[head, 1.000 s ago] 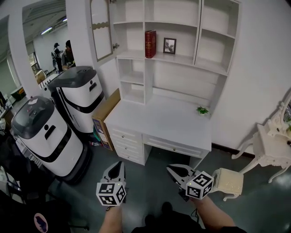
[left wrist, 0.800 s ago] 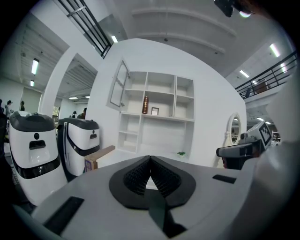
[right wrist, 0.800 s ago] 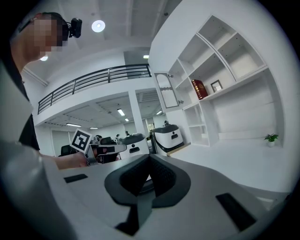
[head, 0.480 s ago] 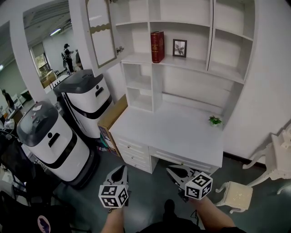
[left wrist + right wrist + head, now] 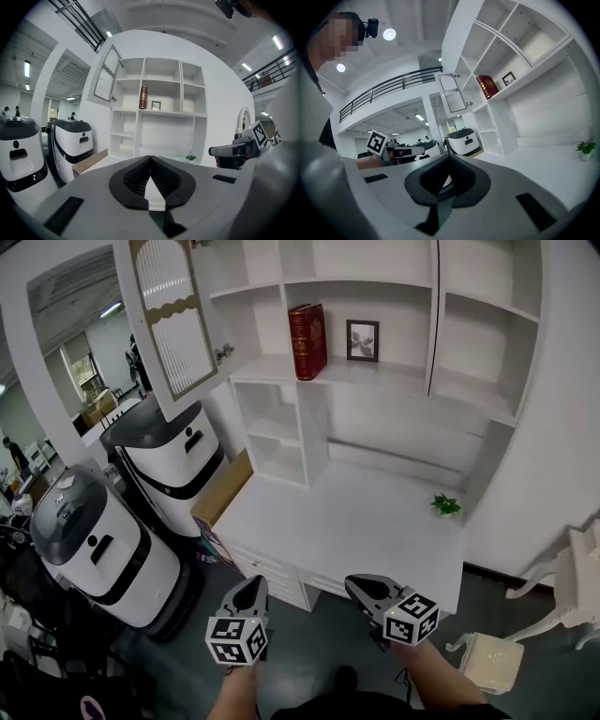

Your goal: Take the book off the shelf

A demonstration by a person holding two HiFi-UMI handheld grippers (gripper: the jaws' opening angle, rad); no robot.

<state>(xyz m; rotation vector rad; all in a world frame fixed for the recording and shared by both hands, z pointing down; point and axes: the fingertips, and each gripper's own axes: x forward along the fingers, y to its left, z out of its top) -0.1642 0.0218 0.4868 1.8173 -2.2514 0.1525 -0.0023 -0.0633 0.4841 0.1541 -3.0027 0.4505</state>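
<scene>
All three views toward the shelf (image 5: 394, 377)

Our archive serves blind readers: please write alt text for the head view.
A red book stands upright on a white shelf beside a framed picture, above a white desk. Low in front, the left tongs and right tongs are shut and empty.
</scene>
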